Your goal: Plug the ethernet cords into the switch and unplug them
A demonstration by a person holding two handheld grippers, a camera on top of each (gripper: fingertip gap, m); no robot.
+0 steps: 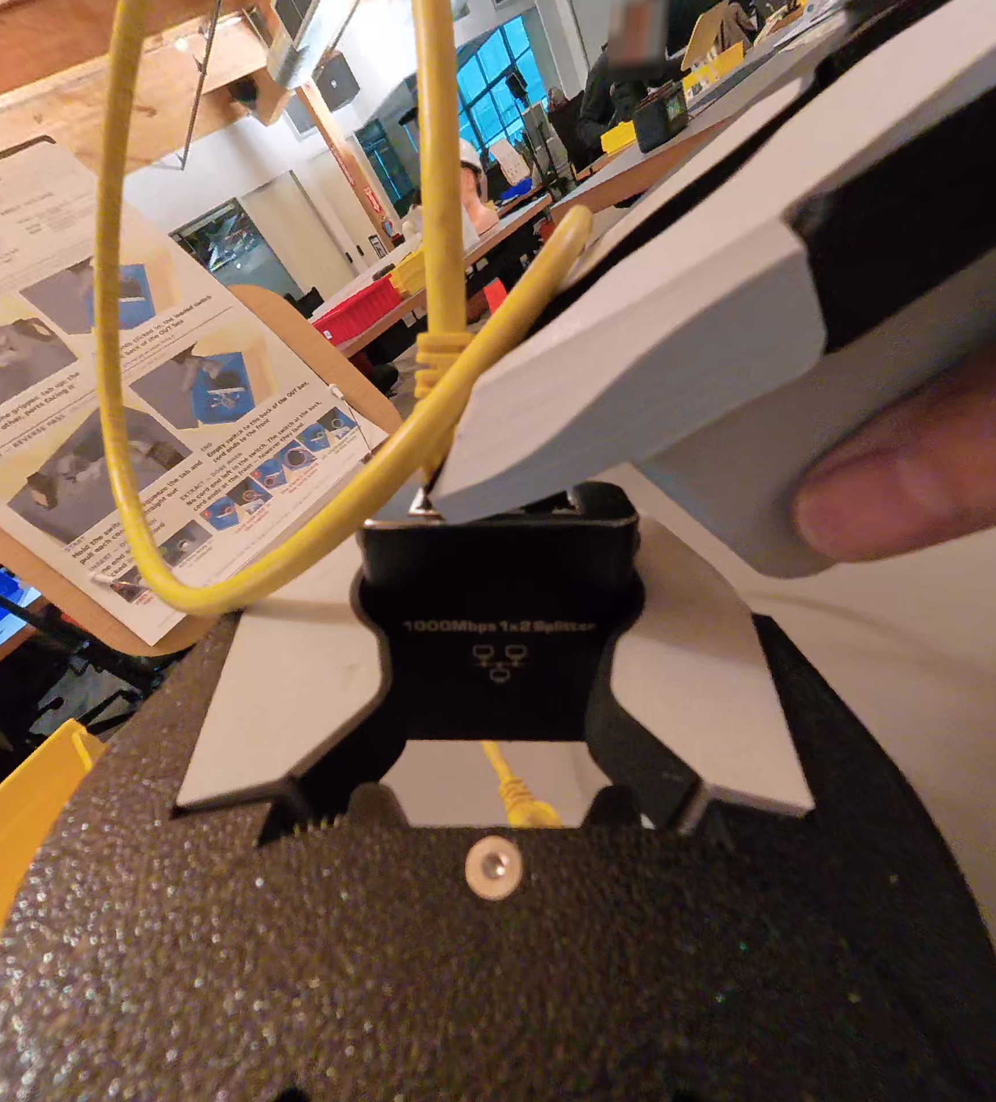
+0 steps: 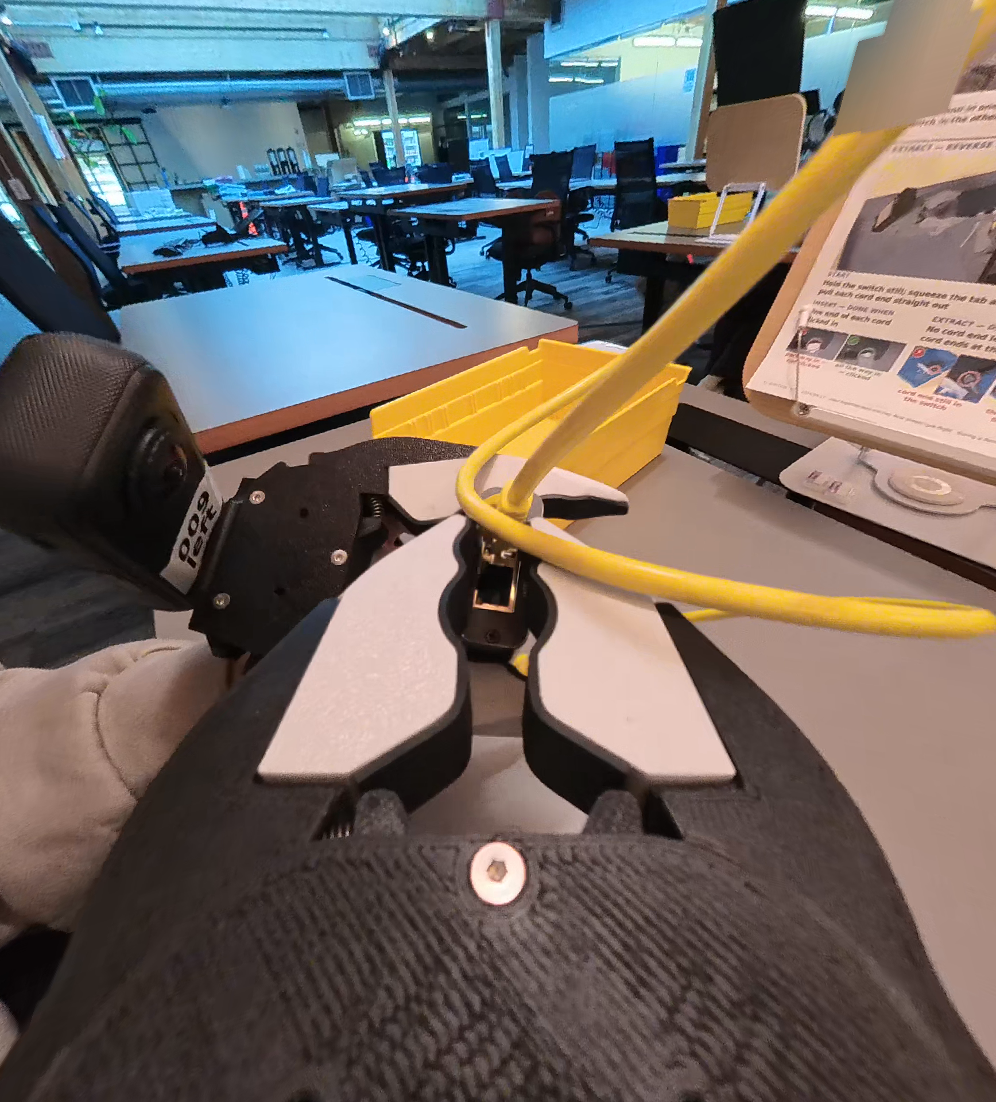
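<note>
Behind the right tool [image 1: 441, 501], the switch's [image 1: 498, 626] ports

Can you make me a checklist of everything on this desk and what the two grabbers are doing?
Surface: grey table.
Job's things: black switch, one port filled, the one beside it empty.
Clutter: yellow bin; instruction sheet on a stand.
Grippers: left gripper shut on the switch; right gripper around the plugged end, grip unclear.
Cables: yellow cord loops out from the switch.
Surroundings: office desks and chairs.
</note>
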